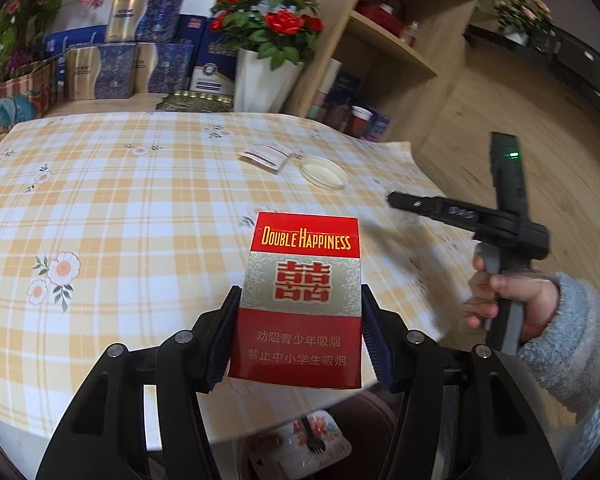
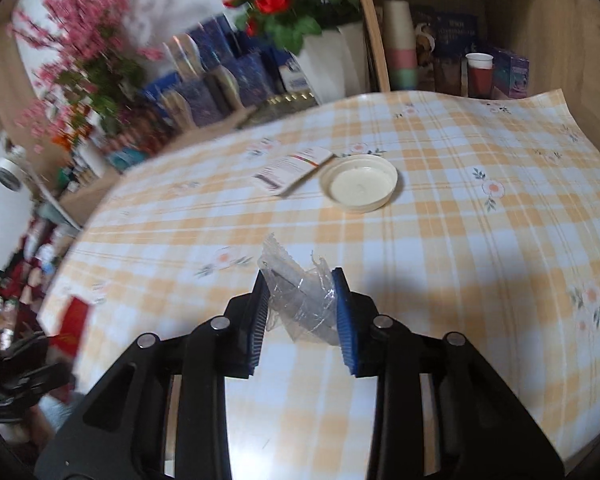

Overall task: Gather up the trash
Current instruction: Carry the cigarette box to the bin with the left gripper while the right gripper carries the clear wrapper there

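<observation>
**Both grippers loaded; handling notes**

My left gripper [image 1: 298,334] clamps the cigarette pack [image 1: 300,300] at frame centre: light, stiff, side-held. My right gripper [image 2: 300,316] pinches crumpled clear plastic wrap [image 2: 298,300], flimsy and slippery. Lid [image 2: 358,184] and paper packet [image 2: 290,170] lie beyond, upper centre.

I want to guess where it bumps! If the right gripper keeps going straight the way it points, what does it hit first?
Probably the tablecloth. The right gripper, shut on a clear wrapper, points down at bare cloth. Farther along that line lies the white lid, beside a small packet, but depth is hard to judge.
</observation>
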